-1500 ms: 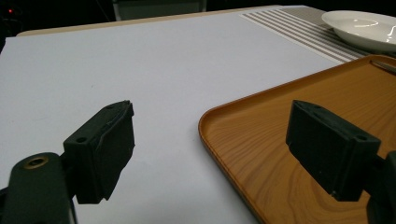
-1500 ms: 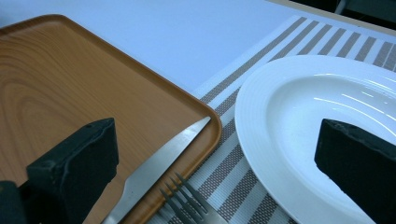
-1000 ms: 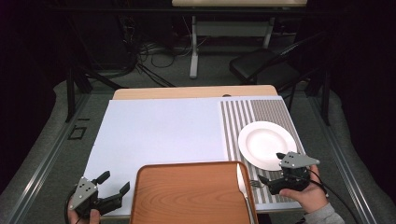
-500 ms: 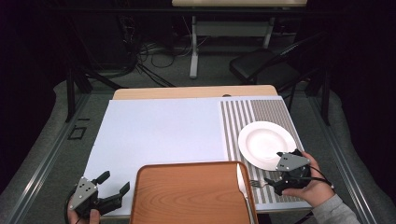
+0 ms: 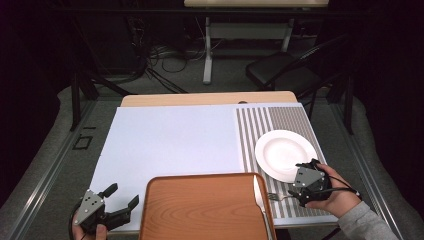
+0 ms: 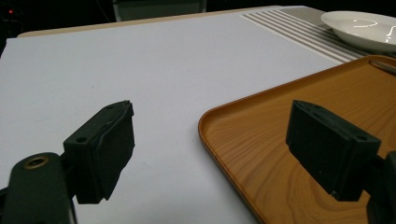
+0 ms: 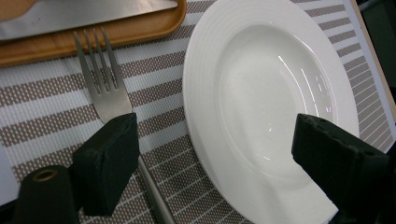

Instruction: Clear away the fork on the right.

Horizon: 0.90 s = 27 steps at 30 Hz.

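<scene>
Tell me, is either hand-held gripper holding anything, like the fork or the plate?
Nothing is held. The right hand-held gripper has been closing, jaws wide apart over the fork handle and plate rim, gripping neither. The left hand-held gripper is open by the tray.

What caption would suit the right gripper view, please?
Open right tongs closing above a fork beside a white plate.

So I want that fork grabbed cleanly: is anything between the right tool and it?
Nothing visible blocks it. The right tool sits open over the fork, its jaws just closing, but the plate rim lies between them beside the handle.
</scene>
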{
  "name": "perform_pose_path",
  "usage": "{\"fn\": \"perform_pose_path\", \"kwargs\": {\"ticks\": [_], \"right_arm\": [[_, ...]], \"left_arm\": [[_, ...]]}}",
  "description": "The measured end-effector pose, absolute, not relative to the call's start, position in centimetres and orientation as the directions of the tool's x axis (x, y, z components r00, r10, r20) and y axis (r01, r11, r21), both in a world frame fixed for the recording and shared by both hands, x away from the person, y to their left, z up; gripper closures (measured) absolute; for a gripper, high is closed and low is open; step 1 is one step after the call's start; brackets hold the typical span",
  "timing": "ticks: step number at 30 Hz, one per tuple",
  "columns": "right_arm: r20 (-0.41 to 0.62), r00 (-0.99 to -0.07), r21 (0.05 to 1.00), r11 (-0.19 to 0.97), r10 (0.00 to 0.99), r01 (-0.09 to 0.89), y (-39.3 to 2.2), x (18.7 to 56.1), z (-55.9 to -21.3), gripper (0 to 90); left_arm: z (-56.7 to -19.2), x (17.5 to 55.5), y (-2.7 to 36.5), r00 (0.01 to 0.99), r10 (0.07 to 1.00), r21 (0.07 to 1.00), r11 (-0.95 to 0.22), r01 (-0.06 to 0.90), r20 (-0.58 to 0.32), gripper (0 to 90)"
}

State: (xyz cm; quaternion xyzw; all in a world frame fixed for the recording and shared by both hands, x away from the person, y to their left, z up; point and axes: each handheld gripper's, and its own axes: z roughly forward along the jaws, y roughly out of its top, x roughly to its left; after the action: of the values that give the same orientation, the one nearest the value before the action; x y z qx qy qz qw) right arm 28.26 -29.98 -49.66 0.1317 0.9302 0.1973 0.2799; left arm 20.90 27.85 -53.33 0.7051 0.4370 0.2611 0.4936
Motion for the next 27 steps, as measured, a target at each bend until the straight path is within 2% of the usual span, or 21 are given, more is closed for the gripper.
{"fn": "perform_pose_path", "kwargs": {"ticks": [1,8,10,14,27], "right_arm": [[-0.470,-0.814,0.416,0.899,0.341,0.137,-30.01,28.29,-49.66,20.4],[-0.469,-0.822,0.391,0.911,0.323,0.135,-30.26,28.39,-49.55,28.5],[-0.439,-0.842,0.379,0.914,0.315,0.144,-30.35,28.42,-49.40,35.3],[-0.436,-0.849,0.380,0.916,0.298,0.126,-30.42,28.46,-49.55,37.4],[-0.391,-0.859,0.366,0.912,0.331,0.185,-30.96,28.77,-49.75,44.6]], "left_arm": [[-53.33,20.89,27.86,0.482,0.874,0.924,-0.132,0.359,-0.063,15.5],[-53.33,20.90,27.83,0.484,0.873,0.924,-0.131,0.359,-0.064,15.5],[-53.33,20.91,27.81,0.484,0.873,0.924,-0.131,0.360,-0.064,15.5],[-53.33,20.90,27.80,0.484,0.873,0.923,-0.133,0.362,-0.065,15.5],[-53.34,20.90,27.81,0.488,0.870,0.923,-0.131,0.362,-0.068,15.5]]}}
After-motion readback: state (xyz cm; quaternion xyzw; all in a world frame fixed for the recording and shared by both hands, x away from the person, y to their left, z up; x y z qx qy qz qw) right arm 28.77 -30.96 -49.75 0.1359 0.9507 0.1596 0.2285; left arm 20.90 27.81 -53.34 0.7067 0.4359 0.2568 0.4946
